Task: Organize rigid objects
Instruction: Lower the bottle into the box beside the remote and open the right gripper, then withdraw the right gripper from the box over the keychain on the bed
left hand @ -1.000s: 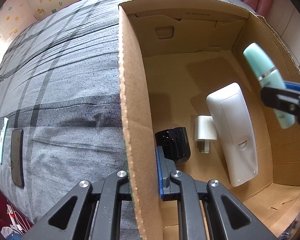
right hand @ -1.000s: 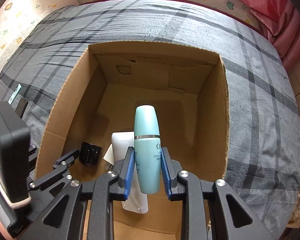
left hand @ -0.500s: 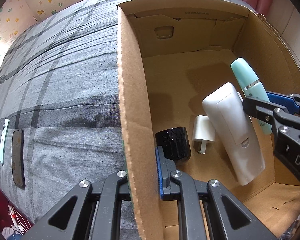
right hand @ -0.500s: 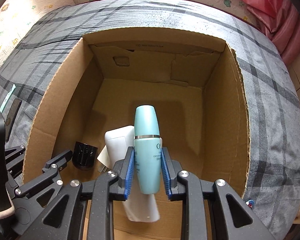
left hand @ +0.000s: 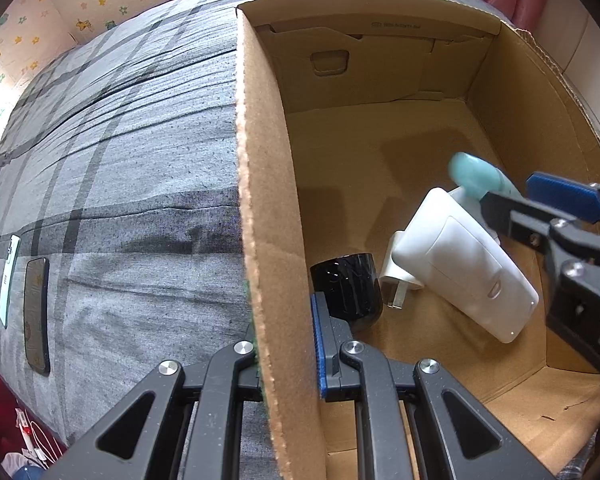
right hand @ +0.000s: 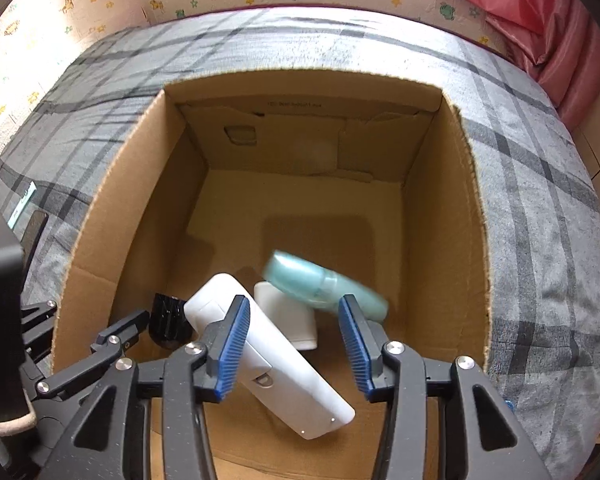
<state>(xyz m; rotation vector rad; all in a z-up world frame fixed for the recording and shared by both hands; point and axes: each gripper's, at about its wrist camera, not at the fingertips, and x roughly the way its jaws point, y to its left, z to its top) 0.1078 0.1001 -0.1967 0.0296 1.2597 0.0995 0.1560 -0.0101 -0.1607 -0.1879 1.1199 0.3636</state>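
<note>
Right wrist view showed the right gripper (right hand: 294, 346) with its fingers spread wide and holding nothing, above a white remote control (right hand: 272, 360) lying on the floor of the cardboard box (right hand: 444, 216). Just beyond, the blurred teal bottle (right hand: 328, 284) lay tilted across a white charger (right hand: 290, 320), free of the fingers. A black cylinder (right hand: 168, 320) stood by the left wall, which the left gripper (left hand: 286, 344) clamped between its fingers. Farther off, the box sat on a grey plaid bed (right hand: 540, 184).

Left claw (left hand: 286, 350) clamped tight, right claw (right hand: 294, 346) spread wide, fingers apart.
</note>
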